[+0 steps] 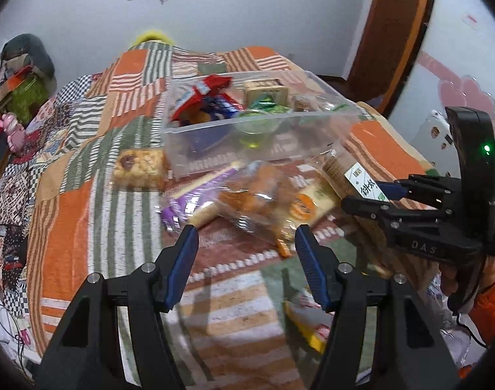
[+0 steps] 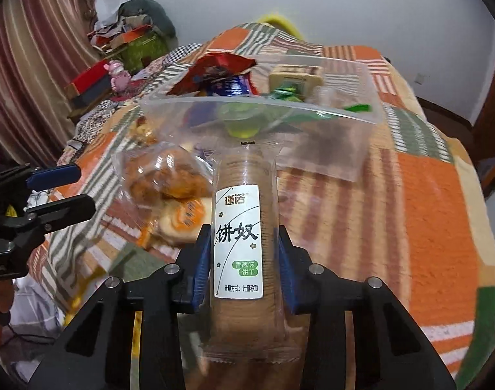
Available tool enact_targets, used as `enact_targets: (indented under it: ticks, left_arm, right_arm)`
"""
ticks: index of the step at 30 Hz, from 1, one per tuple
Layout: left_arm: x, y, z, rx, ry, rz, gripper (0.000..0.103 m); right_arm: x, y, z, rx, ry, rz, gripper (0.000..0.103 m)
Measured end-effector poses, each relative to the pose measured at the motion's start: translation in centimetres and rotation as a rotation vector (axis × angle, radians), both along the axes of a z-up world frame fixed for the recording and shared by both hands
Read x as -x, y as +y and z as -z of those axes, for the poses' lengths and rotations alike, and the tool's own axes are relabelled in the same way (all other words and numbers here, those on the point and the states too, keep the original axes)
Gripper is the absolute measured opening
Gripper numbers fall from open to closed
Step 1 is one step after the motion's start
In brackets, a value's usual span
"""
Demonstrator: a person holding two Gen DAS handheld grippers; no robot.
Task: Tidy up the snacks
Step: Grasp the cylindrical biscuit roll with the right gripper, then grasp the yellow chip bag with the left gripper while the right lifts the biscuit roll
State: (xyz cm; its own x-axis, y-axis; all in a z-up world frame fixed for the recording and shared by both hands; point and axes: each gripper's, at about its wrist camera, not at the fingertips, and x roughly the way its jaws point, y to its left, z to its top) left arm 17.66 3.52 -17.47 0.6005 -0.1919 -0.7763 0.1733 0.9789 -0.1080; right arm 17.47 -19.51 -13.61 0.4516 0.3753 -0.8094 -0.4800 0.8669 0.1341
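Note:
My right gripper (image 2: 244, 243) is shut on a clear tube pack of brown biscuits with a white label (image 2: 239, 227) and holds it above the bed; the pack also shows in the left wrist view (image 1: 348, 175). A clear plastic bin (image 1: 299, 120) with several snacks in it sits on the bed beyond; in the right wrist view the bin (image 2: 345, 149) is just ahead of the pack. My left gripper (image 1: 246, 237) is open and empty, just short of a clear bag of orange pastries (image 1: 263, 195). A purple-wrapped snack (image 1: 195, 198) and a crumbly cake bar (image 1: 140, 165) lie beside the bin.
The bed has an orange, green and striped patchwork cover (image 1: 62, 227). A yellow packet (image 1: 309, 328) lies near the front edge. Boxes, a pink toy (image 2: 117, 71) and clutter stand at the left by a curtain. A wooden door frame (image 1: 393, 32) is at the right.

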Motion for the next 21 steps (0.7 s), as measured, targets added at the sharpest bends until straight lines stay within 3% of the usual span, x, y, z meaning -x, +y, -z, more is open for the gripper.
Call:
enact_targets:
  ticks: [12,21]
  left_arm:
    - [3.4,-4.3,1.2,0.031,0.066,0.108,0.082]
    - [3.9,-5.4,3.4,-0.013,0.118,0.116,0.082]
  right_arm:
    - [2.8,-5.1,-0.8,-0.008,0.01,0.093,0.032]
    - [3.6,-5.7,-0.6,-0.027,0.035,0.106,0.035]
